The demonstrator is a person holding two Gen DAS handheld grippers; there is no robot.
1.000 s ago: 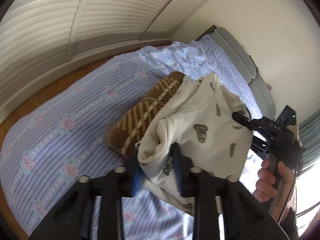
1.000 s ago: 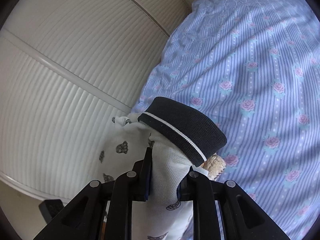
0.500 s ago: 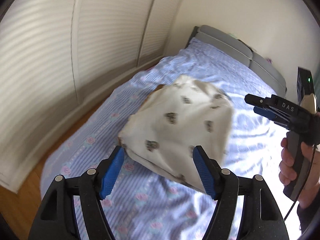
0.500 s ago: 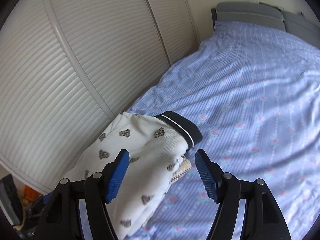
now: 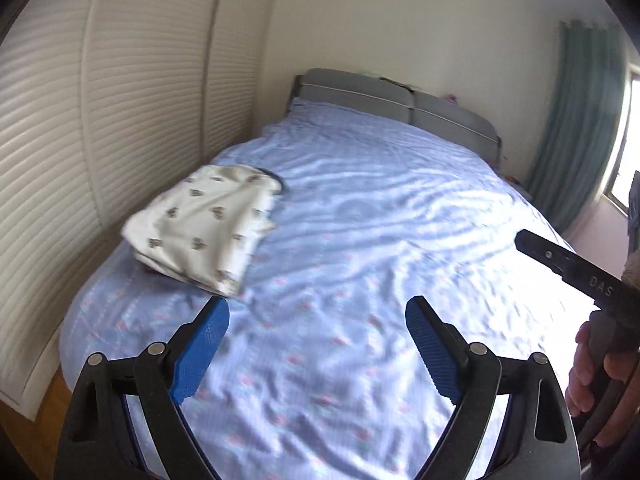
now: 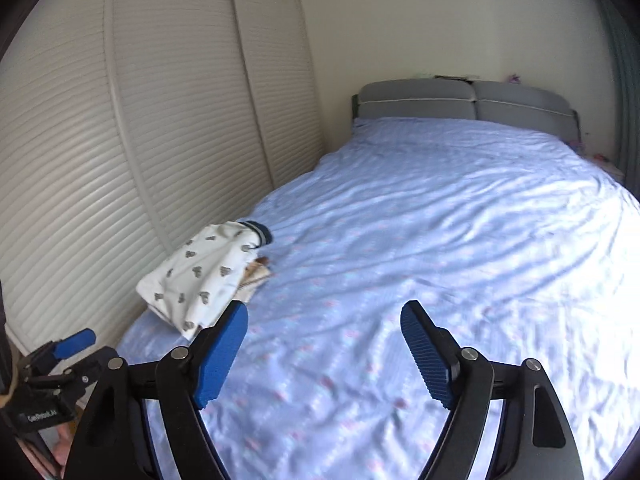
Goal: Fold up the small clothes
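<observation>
- Both sets of jaws, on the left gripper (image 5: 316,344) and right gripper (image 6: 324,348), have just been opening; they gape wide, holding nothing.
- Folded white garment (image 5: 204,226) lies near the bed (image 5: 400,240) edge by the louvred doors (image 5: 120,120); it may slide off.
- Its loose dark cuff (image 6: 259,232) could unfold the stack over the brown garment (image 6: 260,268).

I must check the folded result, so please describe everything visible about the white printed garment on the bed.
The white garment is soft knit cloth with small dark grey printed motifs. It lies folded into a rough rectangle, flat on the blue flowered bedsheet, near the bed's edge by the slatted doors. A dark navy cuff with a white stripe shows at its far end. A brown patterned cloth peeks from beneath it. Neither gripper touches it.
</observation>
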